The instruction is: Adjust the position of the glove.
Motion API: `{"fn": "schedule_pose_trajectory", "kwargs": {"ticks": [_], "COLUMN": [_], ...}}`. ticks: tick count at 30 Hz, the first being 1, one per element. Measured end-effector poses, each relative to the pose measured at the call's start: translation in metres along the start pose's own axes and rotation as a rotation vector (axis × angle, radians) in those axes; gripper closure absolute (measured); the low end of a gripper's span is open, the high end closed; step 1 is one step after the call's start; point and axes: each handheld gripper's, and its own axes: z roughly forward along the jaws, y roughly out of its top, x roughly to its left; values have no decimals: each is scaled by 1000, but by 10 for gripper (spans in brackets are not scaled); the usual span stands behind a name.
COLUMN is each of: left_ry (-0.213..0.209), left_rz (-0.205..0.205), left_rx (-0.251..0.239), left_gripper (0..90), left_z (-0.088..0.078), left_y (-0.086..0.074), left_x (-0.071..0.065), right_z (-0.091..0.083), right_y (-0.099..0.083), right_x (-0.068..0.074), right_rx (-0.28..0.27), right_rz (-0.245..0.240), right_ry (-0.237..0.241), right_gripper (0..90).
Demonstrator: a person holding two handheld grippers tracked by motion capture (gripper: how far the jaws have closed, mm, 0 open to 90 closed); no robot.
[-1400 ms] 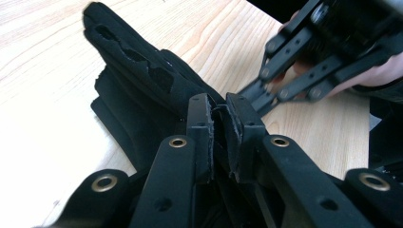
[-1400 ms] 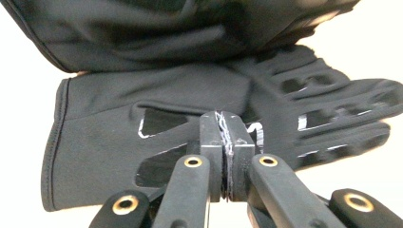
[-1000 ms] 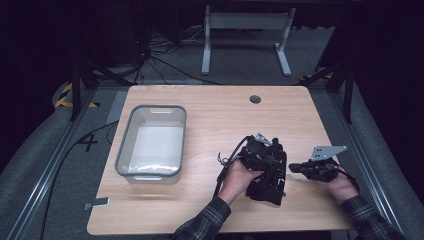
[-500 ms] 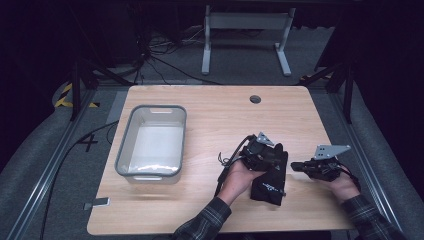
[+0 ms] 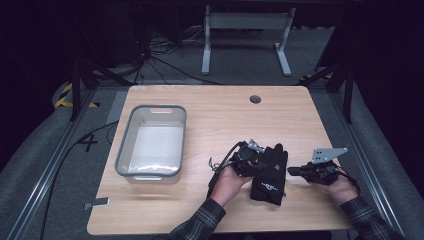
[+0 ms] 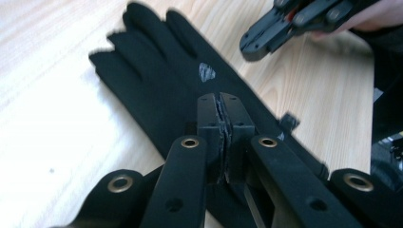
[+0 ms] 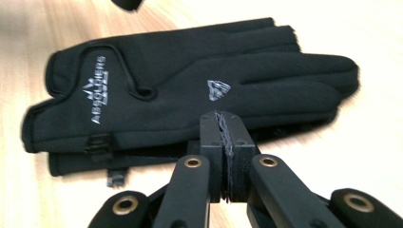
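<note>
A pair of black fabric gloves with silver printed logos lay stacked one on the other on the pale wooden table. They sat toward its near edge and right of the middle, with the fingers pointing to the far edge. In the right gripper view, the lower glove's cuff and strap showed from under the upper one.

The left gripper hung over the gloves' left side. Its jaws were clenched pad to pad above the back of the upper glove, with no fabric visibly caught between them. The right gripper waited just beside the gloves' right edge, near the table's right edge. It too was clenched on nothing, its tips aimed at the finger end.

The clear grey-rimmed plastic bin stood well apart near the left edge, with nothing in it.

By the look of things the work had barely begun. Neither glove was gripped or lifted, and the pair was not separated. Taking hold of a glove and whatever followed all remained to be done.
</note>
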Motion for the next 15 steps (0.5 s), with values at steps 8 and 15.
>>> {"fn": "schedule_pose_trajectory", "kwargs": {"ticks": [8,15], "left_ry": [1,11], "left_rz": [-8,-5], "left_rx": [49,75], "left_gripper": [890,880], "left_z": [11,21], "left_y": [-18,-21], "left_x": [-8,-5], "right_z": [19,31], "right_y": [16,11], "right_x": [7,7], "right_rx": [8,72], "right_rz": [-37,-61], "right_ry": [34,26], "right_gripper": [895,897]}}
